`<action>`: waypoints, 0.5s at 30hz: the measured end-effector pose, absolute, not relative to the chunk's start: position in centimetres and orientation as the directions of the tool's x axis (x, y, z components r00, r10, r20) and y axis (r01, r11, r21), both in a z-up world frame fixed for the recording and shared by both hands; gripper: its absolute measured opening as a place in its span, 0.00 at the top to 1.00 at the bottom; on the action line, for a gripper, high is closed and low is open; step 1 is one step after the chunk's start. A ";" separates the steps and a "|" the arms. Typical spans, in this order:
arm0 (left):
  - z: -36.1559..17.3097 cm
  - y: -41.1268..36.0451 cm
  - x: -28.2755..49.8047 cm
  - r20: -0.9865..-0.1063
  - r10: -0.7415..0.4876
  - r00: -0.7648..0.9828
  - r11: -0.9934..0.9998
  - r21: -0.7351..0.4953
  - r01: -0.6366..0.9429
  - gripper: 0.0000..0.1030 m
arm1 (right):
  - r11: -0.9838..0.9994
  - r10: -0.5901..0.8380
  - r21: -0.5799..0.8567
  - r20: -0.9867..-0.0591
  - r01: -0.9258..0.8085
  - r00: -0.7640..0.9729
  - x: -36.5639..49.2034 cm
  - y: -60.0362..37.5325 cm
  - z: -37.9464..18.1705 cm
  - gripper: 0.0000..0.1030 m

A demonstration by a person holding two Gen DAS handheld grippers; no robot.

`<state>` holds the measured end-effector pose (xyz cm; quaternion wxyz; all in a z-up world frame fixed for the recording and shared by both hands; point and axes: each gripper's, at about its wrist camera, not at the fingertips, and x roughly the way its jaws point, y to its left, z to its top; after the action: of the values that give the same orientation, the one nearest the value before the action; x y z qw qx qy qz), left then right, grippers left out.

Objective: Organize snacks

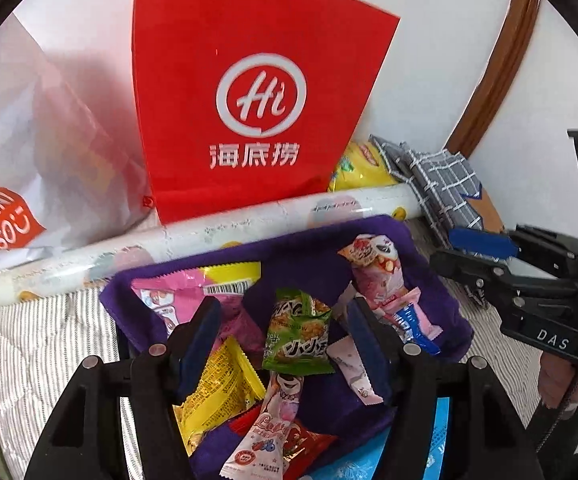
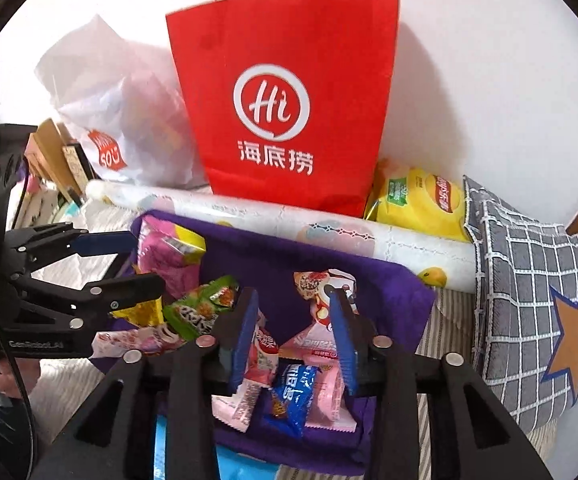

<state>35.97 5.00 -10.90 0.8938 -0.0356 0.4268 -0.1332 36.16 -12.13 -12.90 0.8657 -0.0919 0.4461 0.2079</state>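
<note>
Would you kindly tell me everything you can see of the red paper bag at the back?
The red paper bag stands upright against the white wall, widening toward its top. It looks like matte paper, with thin white cord handles rising from the rim. Its front carries a white ring logo reading "Hi" above three white Chinese characters. A white plastic bag sits at its left, a yellow snack pack at its right, and a patterned roll lies across its base.

Red paper bag (image 1: 249, 92) reads "Hi 海底捞"; white bag (image 1: 5, 220) "MINISO".

Left gripper (image 1: 285, 328) jaws apart, empty; right gripper (image 2: 295, 336) jaws apart, empty; both angled downward.
</note>
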 end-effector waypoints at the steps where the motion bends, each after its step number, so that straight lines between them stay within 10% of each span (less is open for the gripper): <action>1: -10.6 5.1 35.8 -0.750 -0.277 0.601 0.960 -0.187 0.209 0.38 | 0.901 0.280 0.036 -0.809 -0.432 0.517 35.8 -12.3 -12.7 0.62; 15: -4.6 3.7 29.2 -0.665 -0.238 0.708 0.971 -0.149 0.187 0.22 | 0.961 0.227 0.074 -0.756 -0.265 0.614 27.4 -15.0 -7.0 0.46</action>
<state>29.24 3.70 -4.55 0.9235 -0.0353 0.3642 -0.1151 27.40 -15.04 -6.96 0.8980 -0.0227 0.4175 0.1371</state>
